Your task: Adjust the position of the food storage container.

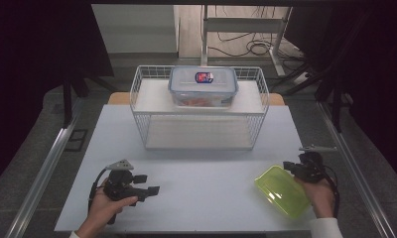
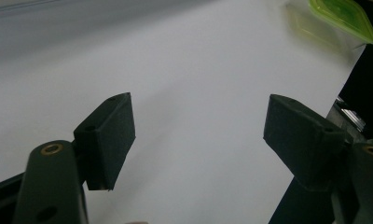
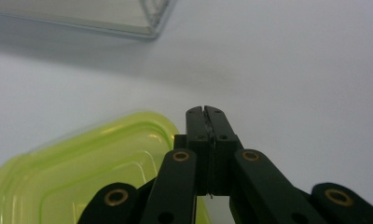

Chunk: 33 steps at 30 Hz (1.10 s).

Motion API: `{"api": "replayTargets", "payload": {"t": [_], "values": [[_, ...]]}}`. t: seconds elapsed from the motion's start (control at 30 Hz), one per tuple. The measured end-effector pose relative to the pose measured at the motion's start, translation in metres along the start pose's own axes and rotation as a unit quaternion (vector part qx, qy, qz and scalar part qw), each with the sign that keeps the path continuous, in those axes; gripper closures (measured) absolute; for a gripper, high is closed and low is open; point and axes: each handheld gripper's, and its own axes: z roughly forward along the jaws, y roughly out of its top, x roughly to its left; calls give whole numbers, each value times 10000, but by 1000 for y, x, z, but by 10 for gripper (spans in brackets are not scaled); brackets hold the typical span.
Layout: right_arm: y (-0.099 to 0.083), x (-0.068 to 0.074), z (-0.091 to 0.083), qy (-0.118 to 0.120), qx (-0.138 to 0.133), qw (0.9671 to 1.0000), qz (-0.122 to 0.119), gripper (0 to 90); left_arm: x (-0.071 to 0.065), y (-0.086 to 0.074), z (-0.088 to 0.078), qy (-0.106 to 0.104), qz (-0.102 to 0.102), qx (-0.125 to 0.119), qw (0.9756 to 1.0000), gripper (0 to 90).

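Observation:
A translucent yellow-green lid (image 1: 281,191) is at the table's near right, seemingly tilted and slightly raised. It casts a green-tinted shadow beside it in the left gripper view (image 2: 345,16). My right gripper (image 1: 287,165) sits at its far right corner. In the right gripper view its jaws (image 3: 205,111) are pressed together, and the lid (image 3: 82,172) runs under them from the left. The exact pinch point is hidden by the jaw links. My left gripper (image 1: 147,183) rests at the near left with jaws wide apart (image 2: 198,99) and nothing between them.
A white wire basket (image 1: 137,94) stands at the back middle of the white table (image 1: 201,168). On a shelf inside it sits a clear box with a blue-rimmed lid (image 1: 202,87). Metal rails run along both table sides.

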Motion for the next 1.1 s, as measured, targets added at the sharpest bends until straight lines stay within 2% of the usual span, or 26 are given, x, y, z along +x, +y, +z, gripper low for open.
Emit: {"api": "replayTargets", "payload": {"t": [0.13,0.33,0.5,0.57,0.67,0.77,0.83,0.93,1.03,1.1], "values": [[6,13,8,86,131,9997,-213,887,0,0,0,-17,7,10,10000,241],[6,25,22,173,332,9988,-320,888,1,0,0,-28,-10,0,10000,242],[7,33,21,225,251,9986,-418,888,1,-1,1,-34,3,21,10000,242],[6,30,13,168,121,9991,-366,888,0,-1,1,-29,2,15,10000,242],[-4,20,-9,120,-104,9998,-158,889,1,-2,1,11,22,37,10000,242],[-25,6,-39,-288,-217,9993,15,888,1,-2,0,4,16,16,10000,241],[-40,-5,-57,-431,-299,9983,235,888,2,-2,-1,-2,6,-7,10000,242],[-58,-13,-73,-548,-329,9970,440,889,2,-2,-2,-6,5,-19,10000,242],[-82,-16,-83,-660,-166,9959,603,889,2,-2,-3,-23,1,-37,10000,242],[-91,-15,-85,-666,-73,9955,669,889,2,-2,-2,-21,2,-27,10000,241]]}}
